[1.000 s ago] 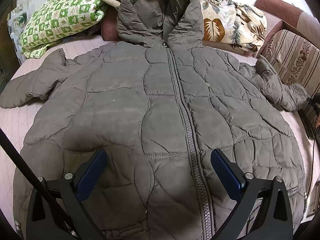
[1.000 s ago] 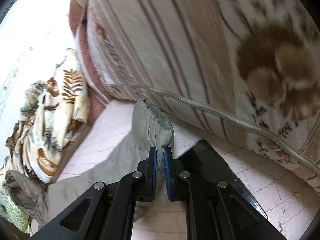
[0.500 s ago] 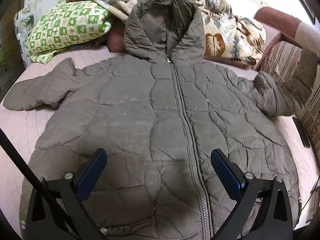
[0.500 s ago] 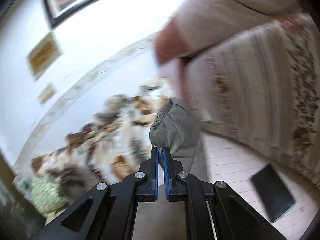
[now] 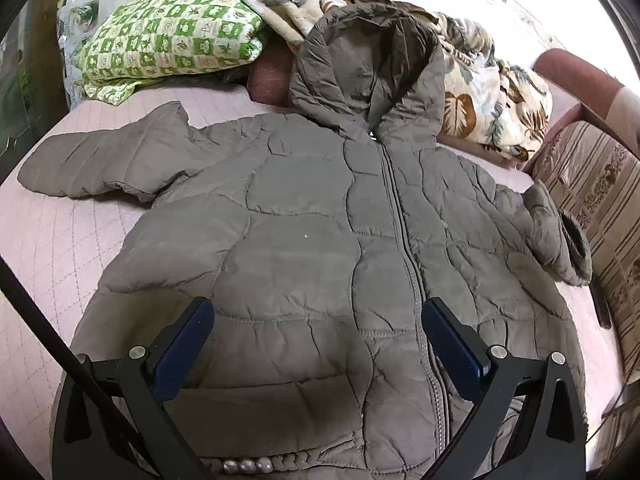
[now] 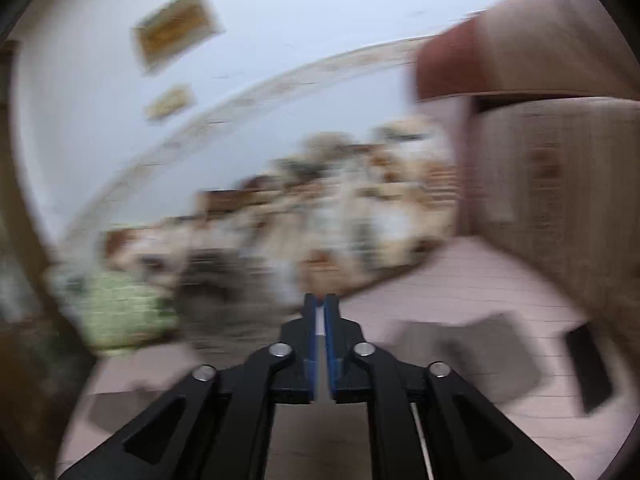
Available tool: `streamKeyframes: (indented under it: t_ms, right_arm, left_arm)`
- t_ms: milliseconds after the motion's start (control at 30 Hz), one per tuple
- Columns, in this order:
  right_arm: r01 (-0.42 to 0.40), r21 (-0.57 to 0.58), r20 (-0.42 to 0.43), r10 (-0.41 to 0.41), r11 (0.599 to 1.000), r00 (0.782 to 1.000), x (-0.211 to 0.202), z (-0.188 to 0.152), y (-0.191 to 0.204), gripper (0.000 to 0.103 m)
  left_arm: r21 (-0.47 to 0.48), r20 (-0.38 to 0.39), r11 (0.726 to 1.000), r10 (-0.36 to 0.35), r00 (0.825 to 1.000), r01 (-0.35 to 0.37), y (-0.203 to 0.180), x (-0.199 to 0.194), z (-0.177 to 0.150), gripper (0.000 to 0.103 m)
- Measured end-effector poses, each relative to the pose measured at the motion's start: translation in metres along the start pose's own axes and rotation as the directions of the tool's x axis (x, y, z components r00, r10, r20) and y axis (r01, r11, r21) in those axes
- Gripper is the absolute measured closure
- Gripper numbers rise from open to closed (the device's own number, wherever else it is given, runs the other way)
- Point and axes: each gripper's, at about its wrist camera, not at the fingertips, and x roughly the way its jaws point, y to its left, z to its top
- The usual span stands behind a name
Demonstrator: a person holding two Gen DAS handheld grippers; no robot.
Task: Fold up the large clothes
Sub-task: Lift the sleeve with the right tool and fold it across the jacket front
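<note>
A grey quilted hooded jacket (image 5: 320,248) lies zipped and front-up across a pink bed (image 5: 44,248), filling mid-frame. One sleeve stretches toward the left edge; the other is bunched at the right. The left claw (image 5: 318,344) is spread wide at the bottom, above the hem. A green checked pillow (image 5: 172,36) sits upper left.

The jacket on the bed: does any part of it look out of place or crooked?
Yes. The jacket lies flat and zipped, but its sleeve beside the striped cushion is bunched and bent, while the other sleeve lies spread outward.
</note>
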Motion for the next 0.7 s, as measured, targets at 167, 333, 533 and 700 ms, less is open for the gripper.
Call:
streamKeyframes:
  t_ms: [167, 333, 533, 700]
  right_arm:
    - [0.259, -0.064, -0.138, -0.266, 0.964, 0.954, 0.029, -0.047, -0.086, 0.072]
    - [0.254, -0.377, -0.24, -0.359, 0.891, 0.902, 0.078, -0.099, -0.079, 0.061]
    - [0.305, -0.602, -0.123, -0.463, 0.738, 0.878, 0.115, -0.121, -0.058, 0.029]
    - [0.367, -0.554, -0.168, -0.532, 0.747, 0.83, 0.136, -0.123, -0.091, 0.086]
  left_arm:
    - [0.016, -0.021, 1.0, -0.022, 1.0, 0.023, -0.007, 0.005, -0.001, 0.0]
    - [0.055, -0.026, 0.998, -0.003, 1.0, 0.005, -0.016, 0.009, -0.005, 0.0]
    - [0.068, -0.034, 0.998, 0.021, 0.999, -0.019, -0.019, 0.016, -0.008, 0.0]
    - [0.074, -0.034, 0.997, 0.017, 0.999, -0.014, -0.018, 0.016, -0.007, 0.0]
